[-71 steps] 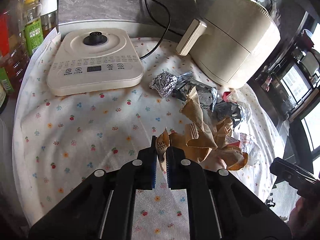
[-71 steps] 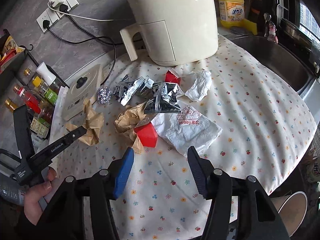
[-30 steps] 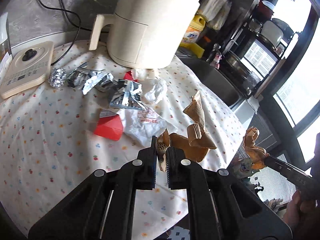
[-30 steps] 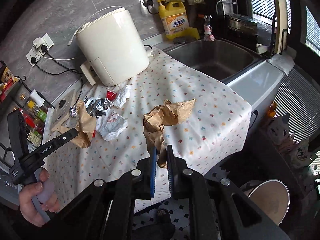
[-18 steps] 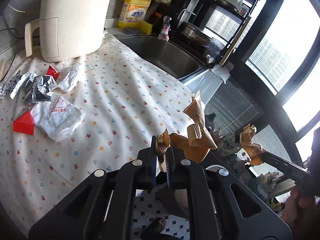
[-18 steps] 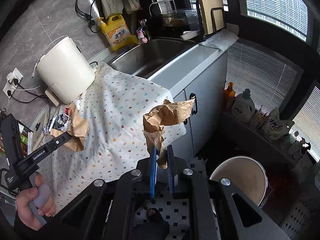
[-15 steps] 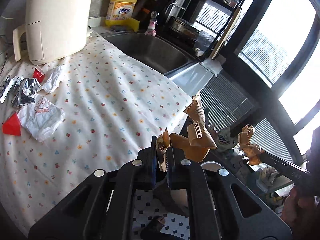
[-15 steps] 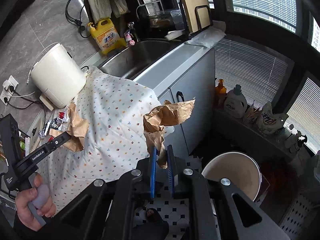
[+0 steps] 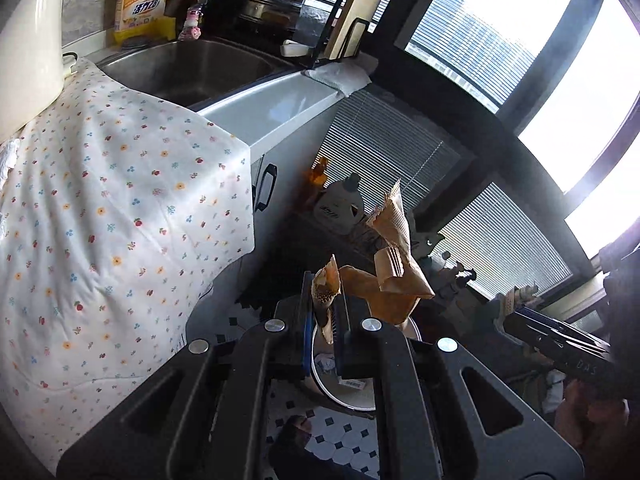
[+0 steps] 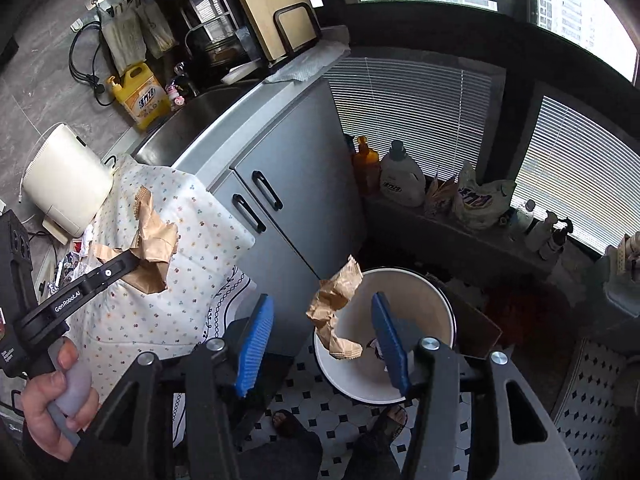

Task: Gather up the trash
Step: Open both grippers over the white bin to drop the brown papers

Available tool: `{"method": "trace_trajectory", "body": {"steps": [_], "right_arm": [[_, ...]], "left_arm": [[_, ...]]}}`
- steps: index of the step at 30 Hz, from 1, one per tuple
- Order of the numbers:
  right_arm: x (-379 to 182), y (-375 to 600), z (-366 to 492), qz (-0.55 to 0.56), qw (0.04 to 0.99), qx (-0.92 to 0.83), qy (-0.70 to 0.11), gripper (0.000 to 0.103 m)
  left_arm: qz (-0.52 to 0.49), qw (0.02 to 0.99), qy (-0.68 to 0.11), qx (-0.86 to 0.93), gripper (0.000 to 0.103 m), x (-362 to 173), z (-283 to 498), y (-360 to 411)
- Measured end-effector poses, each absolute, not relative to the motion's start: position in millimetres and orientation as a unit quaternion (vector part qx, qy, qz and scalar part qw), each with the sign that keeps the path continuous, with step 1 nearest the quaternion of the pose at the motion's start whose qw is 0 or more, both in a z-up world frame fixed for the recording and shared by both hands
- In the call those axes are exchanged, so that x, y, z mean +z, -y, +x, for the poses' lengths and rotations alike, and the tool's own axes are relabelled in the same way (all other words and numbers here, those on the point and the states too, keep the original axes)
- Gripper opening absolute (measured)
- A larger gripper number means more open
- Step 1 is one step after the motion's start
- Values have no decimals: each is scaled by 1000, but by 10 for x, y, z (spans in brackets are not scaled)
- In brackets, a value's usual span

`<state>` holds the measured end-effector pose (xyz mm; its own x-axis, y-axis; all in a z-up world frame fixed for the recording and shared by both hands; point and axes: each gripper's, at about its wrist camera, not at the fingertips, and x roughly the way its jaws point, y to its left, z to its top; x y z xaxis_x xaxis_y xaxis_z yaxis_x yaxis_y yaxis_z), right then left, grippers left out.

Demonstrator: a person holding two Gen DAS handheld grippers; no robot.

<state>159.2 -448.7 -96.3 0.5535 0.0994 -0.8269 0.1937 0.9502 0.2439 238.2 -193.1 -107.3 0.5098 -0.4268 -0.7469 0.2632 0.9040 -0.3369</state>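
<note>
Right wrist view, left to right: at mid left the left gripper [image 10: 134, 258], held by a hand [image 10: 56, 392] at lower left, pinches a crumpled brown paper bag [image 10: 154, 240] in front of the flowered cloth over the bench [image 10: 180, 300]. A second ago both grippers carried their paper over the bench; now both hang beyond its edge. At centre the right gripper [image 10: 324, 336] has just been opening, its blue pads spread, and the brown paper scrap [image 10: 334, 304] between them looks loose, tipping over the rim of the white bin [image 10: 400, 394] on the tiled floor. I'd say that piece is as good as binned; the left one goes next, with more litter left on the bench.
</note>
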Motion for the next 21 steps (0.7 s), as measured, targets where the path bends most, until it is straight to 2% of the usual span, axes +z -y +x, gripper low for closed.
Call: {"method": "trace_trajectory", "body": {"steps": [11, 21], "right_arm": [[-1041, 5112, 1241, 189, 860, -83, -466, 62], [-1058, 5440, 1031, 206, 855, -126, -459, 62]], "left_arm": [[-62, 840, -482, -241, 8, -1335, 2362, 2638], [-38, 814, -505, -285, 9, -1528, 2386, 3118]]}}
